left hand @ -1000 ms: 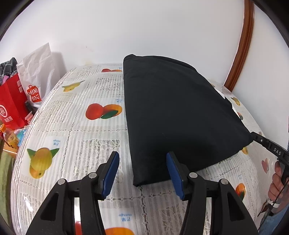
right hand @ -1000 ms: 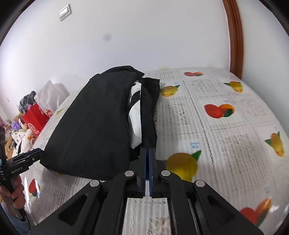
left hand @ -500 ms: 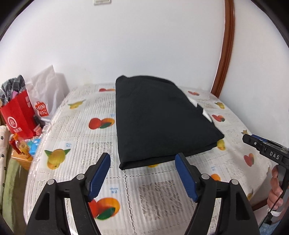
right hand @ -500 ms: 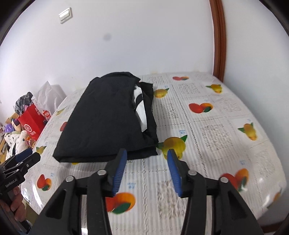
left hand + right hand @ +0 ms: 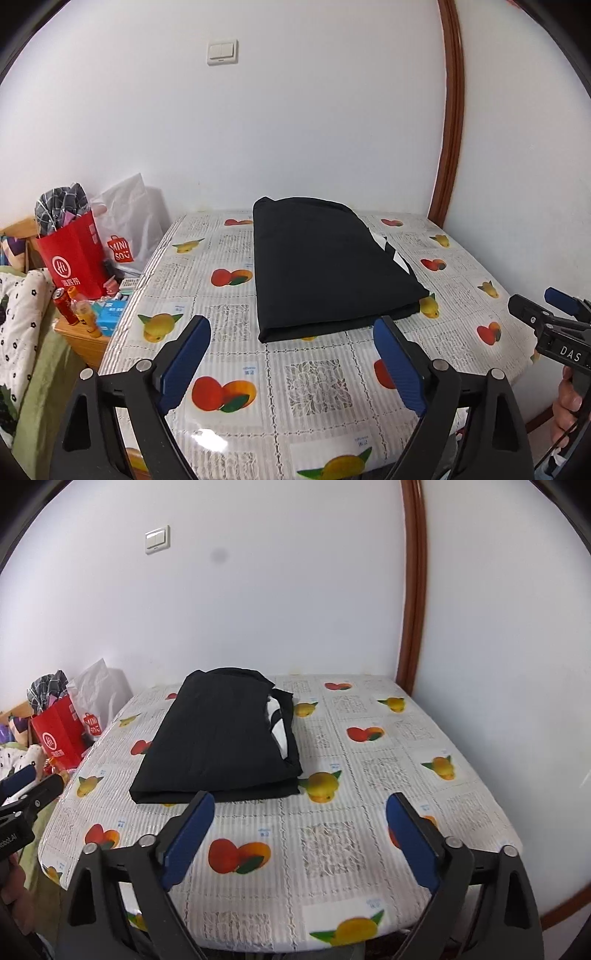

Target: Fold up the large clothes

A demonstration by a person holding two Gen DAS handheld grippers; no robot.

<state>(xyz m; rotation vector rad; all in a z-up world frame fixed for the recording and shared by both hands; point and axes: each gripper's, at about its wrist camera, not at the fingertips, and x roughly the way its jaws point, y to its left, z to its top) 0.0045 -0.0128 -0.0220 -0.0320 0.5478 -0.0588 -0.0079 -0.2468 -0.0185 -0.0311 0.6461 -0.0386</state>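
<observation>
A black garment [image 5: 325, 266] lies folded into a flat rectangle on the fruit-print tablecloth [image 5: 314, 373], with a white patch showing at its right edge. It also shows in the right wrist view [image 5: 221, 742]. My left gripper [image 5: 291, 328] is open and empty, held back from the garment's near edge above the table. My right gripper [image 5: 300, 808] is open and empty, also back from the garment. The right gripper shows at the right edge of the left wrist view [image 5: 546, 325]; the left gripper shows at the left edge of the right wrist view [image 5: 26, 790].
The table [image 5: 369, 849] stands against a white wall, with a brown door frame [image 5: 448, 147] at the right. Left of the table are a red shopping bag [image 5: 72, 258], a white bag [image 5: 129, 229], cans and a small wooden stand [image 5: 85, 336].
Both grippers pulled back and up from the garment. The right gripper, shut one second ago at the garment's edge, opened wide. The left jaws opened wider. The garment stays folded.
</observation>
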